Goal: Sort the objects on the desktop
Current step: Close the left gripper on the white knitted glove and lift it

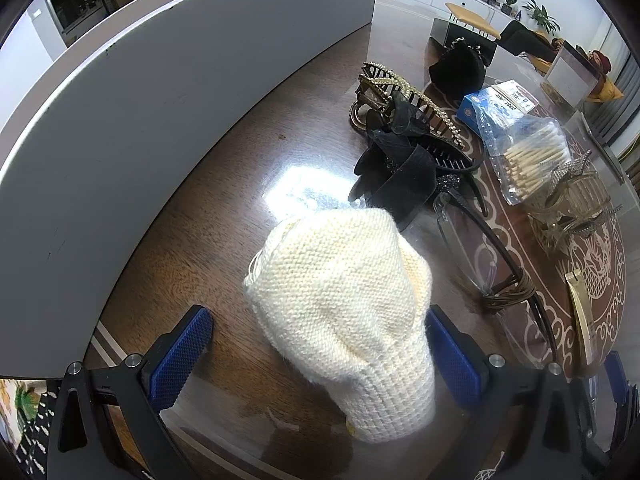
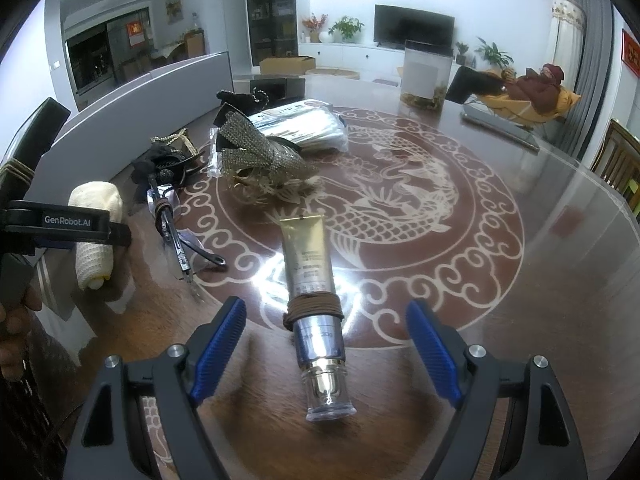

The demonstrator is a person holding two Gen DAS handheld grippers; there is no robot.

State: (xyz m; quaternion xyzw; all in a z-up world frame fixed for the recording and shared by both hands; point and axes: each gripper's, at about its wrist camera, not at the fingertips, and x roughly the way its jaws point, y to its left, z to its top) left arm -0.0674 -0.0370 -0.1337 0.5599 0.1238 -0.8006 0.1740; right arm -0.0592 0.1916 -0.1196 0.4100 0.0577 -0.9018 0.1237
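Note:
A cream knitted hat (image 1: 344, 304) lies on the glass-topped table between the blue pads of my open left gripper (image 1: 320, 344); it also shows in the right wrist view (image 2: 94, 232). A gold cosmetic tube (image 2: 314, 296) with a brown hair tie around it lies between the fingers of my open right gripper (image 2: 326, 332), cap toward me. Black and gold hair clips (image 1: 404, 136), glasses (image 1: 476, 248), a cotton swab bag (image 1: 528, 152) and a clear hair clip (image 1: 576, 208) lie beyond the hat.
A grey divider panel (image 1: 140, 120) runs along the table's left side. A black pouch (image 1: 460, 68) and a packet of masks (image 2: 304, 126) sit further back. A rhinestone clip (image 2: 260, 152) lies mid-table. A person sits in a chair (image 2: 536, 88) at the far right.

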